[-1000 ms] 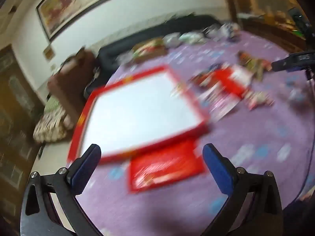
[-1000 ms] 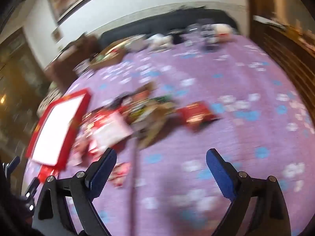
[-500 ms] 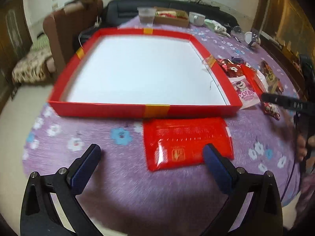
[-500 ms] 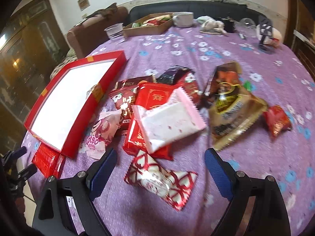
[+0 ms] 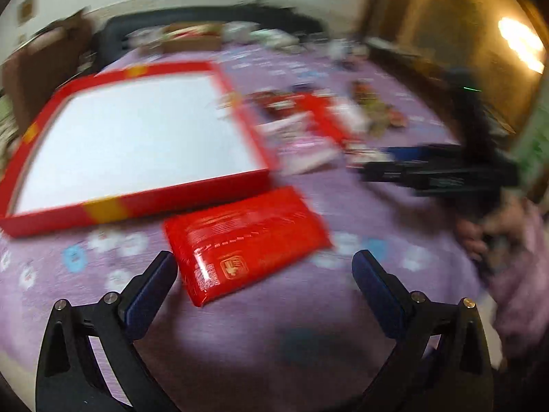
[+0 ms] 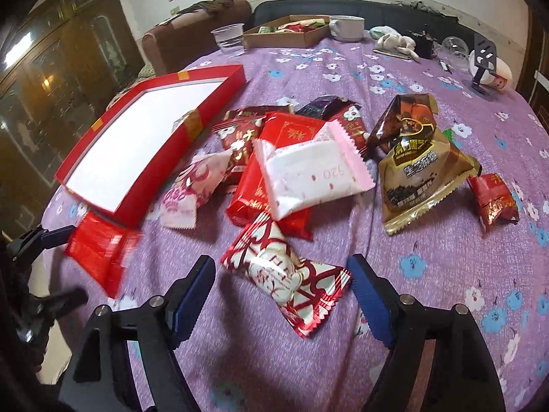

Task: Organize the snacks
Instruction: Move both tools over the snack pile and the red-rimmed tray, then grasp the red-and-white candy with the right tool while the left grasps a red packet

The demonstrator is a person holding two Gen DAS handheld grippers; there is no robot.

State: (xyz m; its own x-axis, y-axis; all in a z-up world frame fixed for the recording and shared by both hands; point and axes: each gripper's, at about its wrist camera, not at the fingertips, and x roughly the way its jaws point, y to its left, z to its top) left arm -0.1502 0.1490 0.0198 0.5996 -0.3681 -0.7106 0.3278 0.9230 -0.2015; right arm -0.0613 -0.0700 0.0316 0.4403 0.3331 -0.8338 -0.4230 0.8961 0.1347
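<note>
A shallow red box with a white inside (image 5: pixel 130 137) (image 6: pixel 144 137) lies on the purple flowered tablecloth (image 6: pixel 446 274). A flat red snack pack (image 5: pixel 245 237) (image 6: pixel 99 250) lies just in front of the box. My left gripper (image 5: pixel 264 274) is open and empty, its jaws to either side of that pack's near end. My right gripper (image 6: pixel 281 292) is open and empty, its jaws around a red-and-white wrapped snack (image 6: pixel 288 274). Behind it lies a pile: a pink-edged white pack (image 6: pixel 308 175), a red pack (image 6: pixel 267 185), a gold-brown bag (image 6: pixel 418 175), a small red packet (image 6: pixel 494 199).
At the table's far side stand a clear plastic cup (image 6: pixel 228 37), a brown cardboard tray of snacks (image 6: pixel 284 32), a white bowl (image 6: pixel 346 27) and a small black stand (image 6: pixel 483 65). A brown chair (image 6: pixel 192 44) and a dark sofa (image 6: pixel 377 10) are behind. The right gripper shows in the left wrist view (image 5: pixel 429 171).
Both grippers have come down and nearer the table. The left view has swung so the red pack sits between its jaws. The right gripper has closed in on the red-and-white snack.
</note>
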